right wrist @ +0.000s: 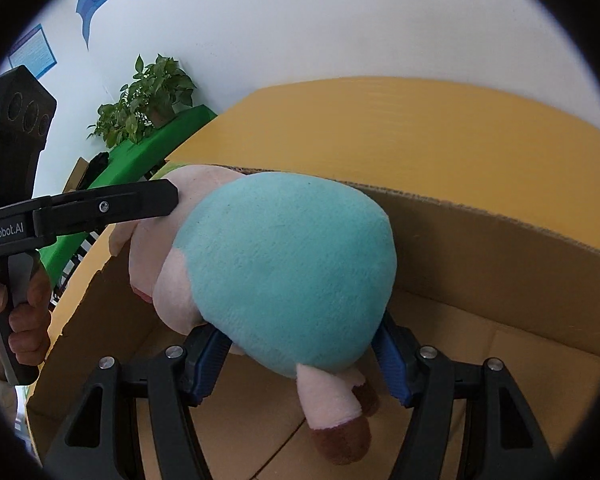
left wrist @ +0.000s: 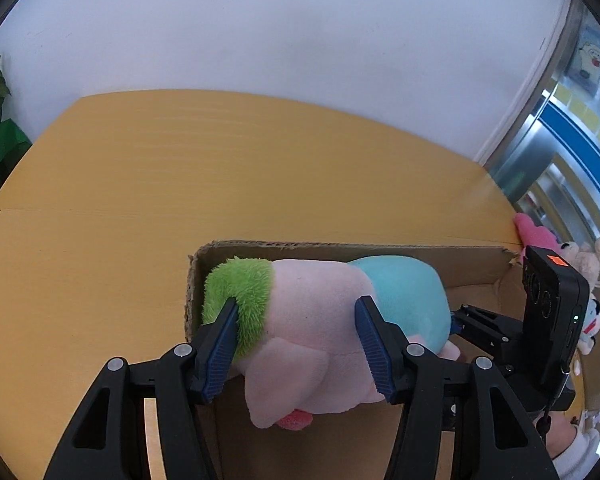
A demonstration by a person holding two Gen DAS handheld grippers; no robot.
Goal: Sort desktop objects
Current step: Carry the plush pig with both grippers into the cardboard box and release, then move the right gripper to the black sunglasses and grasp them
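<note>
A pink plush pig [left wrist: 312,312] with green hair and a teal body [right wrist: 288,264] hangs over the open cardboard box [left wrist: 476,268]. My left gripper [left wrist: 296,308] is shut on its head, one blue pad in the green hair. My right gripper [right wrist: 300,328] is shut on its teal rear end; the brown-hoofed legs hang down into the box [right wrist: 500,248]. The right gripper also shows at the right of the left wrist view [left wrist: 456,324], and the left one at the left of the right wrist view [right wrist: 172,200].
The box stands on a yellow wooden table [left wrist: 220,168] against a white wall. More plush toys [left wrist: 580,264] lie beyond the box's right end. A potted plant [right wrist: 148,96] on a green stand is past the table's left end.
</note>
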